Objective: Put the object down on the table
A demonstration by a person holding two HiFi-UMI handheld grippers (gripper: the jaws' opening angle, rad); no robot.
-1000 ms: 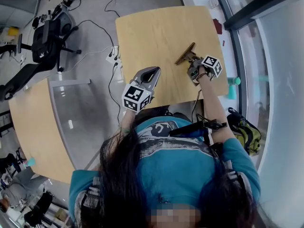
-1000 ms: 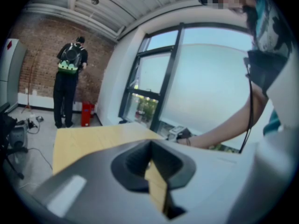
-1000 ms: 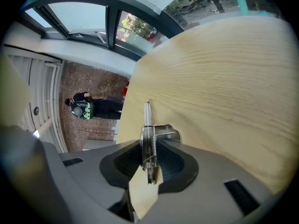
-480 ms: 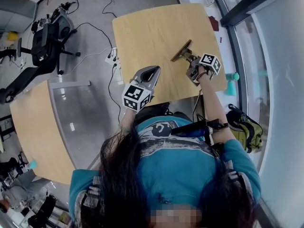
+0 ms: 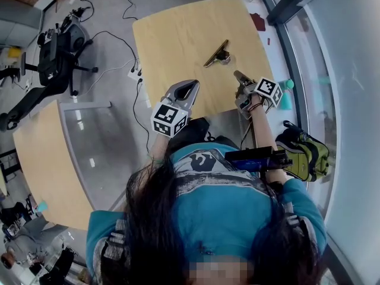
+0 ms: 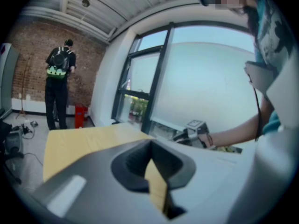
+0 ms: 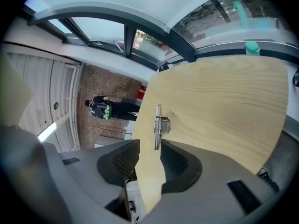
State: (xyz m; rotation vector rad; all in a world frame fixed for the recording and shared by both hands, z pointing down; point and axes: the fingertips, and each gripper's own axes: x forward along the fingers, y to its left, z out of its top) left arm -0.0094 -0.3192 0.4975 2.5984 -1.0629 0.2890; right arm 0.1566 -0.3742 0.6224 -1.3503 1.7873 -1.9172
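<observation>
**Bar down, right tool standing clear**

The metal bar (image 5: 217, 53) is lying flat on the desk (image 5: 172, 40), toward its far side, with its small bracket facing up. Nothing is touching it. The right tool (image 5: 239, 76) is hovering near the bar's closer end, pointing along its length. Its jaws are standing wide apart and gripping nothing. In the right gripper view the bar's end is showing in line with the gap, but it is resting on the desk out beyond the pads. The left tool (image 5: 195, 85) is hanging over the near edge of the desk, well apart from the bar, with its tips together and nothing in them.

The placing itself is looking finished, so the step in hand is probably getting the right tool away cleanly. That is calling for keeping the jaws wide and drawing straight back along the bar's line, not sideways, so neither pad is clipping the near end. Lifting a little before swinging off is the safer course, since the bar looks light and likely to slide on the smooth wood.
</observation>
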